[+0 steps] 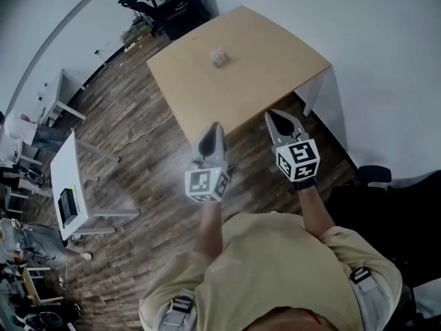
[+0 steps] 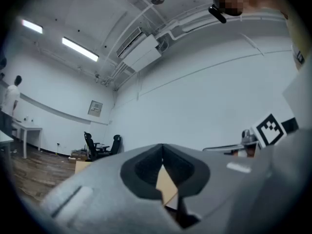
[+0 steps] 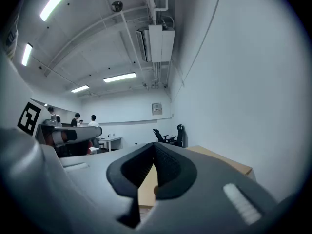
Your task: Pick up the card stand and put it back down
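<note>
The card stand is a small pale object standing near the far middle of the light wooden table. Both grippers are held in the air short of the table's near edge, well away from the stand. My left gripper is shut with nothing in it; in the left gripper view its jaws meet at the tips and only a sliver of the table shows behind them. My right gripper is also shut and empty, its jaws meeting in front of the table. The stand shows in neither gripper view.
A wooden floor lies under the grippers, with a cable running across it. White desks stand to the left and black office chairs at the far end. A white wall runs close along the table's right side.
</note>
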The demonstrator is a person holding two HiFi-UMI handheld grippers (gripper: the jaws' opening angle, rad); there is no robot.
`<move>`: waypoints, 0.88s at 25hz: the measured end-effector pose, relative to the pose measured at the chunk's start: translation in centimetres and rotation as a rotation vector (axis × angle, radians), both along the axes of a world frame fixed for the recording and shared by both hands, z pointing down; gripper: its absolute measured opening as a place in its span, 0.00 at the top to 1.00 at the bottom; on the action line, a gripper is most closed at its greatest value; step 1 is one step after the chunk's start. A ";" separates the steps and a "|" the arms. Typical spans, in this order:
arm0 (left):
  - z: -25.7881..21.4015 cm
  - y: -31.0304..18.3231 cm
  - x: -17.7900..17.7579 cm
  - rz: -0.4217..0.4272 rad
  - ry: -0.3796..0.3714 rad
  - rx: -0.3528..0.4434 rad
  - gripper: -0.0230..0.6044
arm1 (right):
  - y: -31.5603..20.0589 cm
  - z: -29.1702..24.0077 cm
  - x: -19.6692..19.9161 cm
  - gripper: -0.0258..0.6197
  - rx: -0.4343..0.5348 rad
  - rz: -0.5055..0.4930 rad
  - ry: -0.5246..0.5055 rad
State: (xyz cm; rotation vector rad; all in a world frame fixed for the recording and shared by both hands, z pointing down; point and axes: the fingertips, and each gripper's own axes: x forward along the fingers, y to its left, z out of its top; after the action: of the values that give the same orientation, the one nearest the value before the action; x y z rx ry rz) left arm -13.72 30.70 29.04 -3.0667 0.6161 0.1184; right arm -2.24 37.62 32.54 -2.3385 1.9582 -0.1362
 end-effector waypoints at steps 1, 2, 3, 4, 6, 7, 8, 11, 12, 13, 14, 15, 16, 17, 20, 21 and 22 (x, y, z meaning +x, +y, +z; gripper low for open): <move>0.5 0.6 0.7 0.002 -0.015 0.003 0.96 | 0.6 0.2 0.9 0.96 -0.002 0.015 -0.011; 1.0 1.1 1.5 0.006 -0.030 0.006 0.96 | 1.1 0.5 1.8 0.96 -0.003 0.030 -0.022; 1.6 1.6 2.3 0.013 -0.046 0.009 0.96 | 1.5 0.7 2.7 0.96 -0.005 0.043 -0.032; 2.2 1.9 2.9 0.020 -0.060 0.012 0.96 | 1.8 1.1 3.4 0.96 -0.007 0.053 -0.040; 2.9 2.1 4.1 0.029 -0.075 0.018 0.96 | 2.2 1.6 4.4 0.96 -0.007 0.065 -0.048; 3.0 2.0 4.6 0.029 -0.078 0.020 0.96 | 2.3 1.8 4.9 0.96 -0.005 0.072 -0.052; 3.0 1.9 5.2 0.027 -0.080 0.023 0.96 | 2.5 1.9 5.5 0.96 -0.003 0.081 -0.058; 3.4 1.3 6.9 0.028 -0.092 0.025 0.96 | 2.7 2.5 7.4 0.96 -0.013 0.116 -0.080; 3.9 0.9 7.5 0.032 -0.097 0.016 0.96 | 2.5 2.9 7.9 0.96 -0.022 0.127 -0.088; 4.4 0.4 8.0 0.039 -0.098 0.000 0.96 | 2.1 3.5 8.3 0.96 -0.031 0.138 -0.095; 4.8 -0.4 8.5 0.046 -0.096 -0.017 0.96 | 1.5 4.0 8.6 0.96 -0.038 0.145 -0.101; 5.1 -1.2 9.1 0.054 -0.092 -0.030 0.96 | 0.6 4.4 8.9 0.96 -0.044 0.149 -0.104; 5.3 -2.1 9.7 0.061 -0.089 -0.035 0.96 | -0.3 4.7 9.2 0.96 -0.049 0.150 -0.104; 5.4 -3.0 10.4 0.068 -0.086 -0.034 0.96 | -1.4 4.9 9.6 0.96 -0.055 0.149 -0.101; 5.4 -6.6 12.7 0.070 -0.078 -0.025 0.96 | -5.1 4.4 11.2 0.96 -0.068 0.140 -0.077; 5.2 -8.2 13.3 0.063 -0.078 -0.023 0.96 | -6.5 3.9 11.8 0.96 -0.068 0.134 -0.067; 5.0 -9.9 13.7 0.054 -0.079 -0.025 0.96 | -8.0 3.3 12.2 0.96 -0.066 0.128 -0.058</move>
State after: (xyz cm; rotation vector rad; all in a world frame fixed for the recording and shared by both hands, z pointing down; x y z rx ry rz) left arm 0.01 20.76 34.04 -3.0952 0.5356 -0.0100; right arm 9.95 29.58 35.81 -2.4630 1.7989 -0.2593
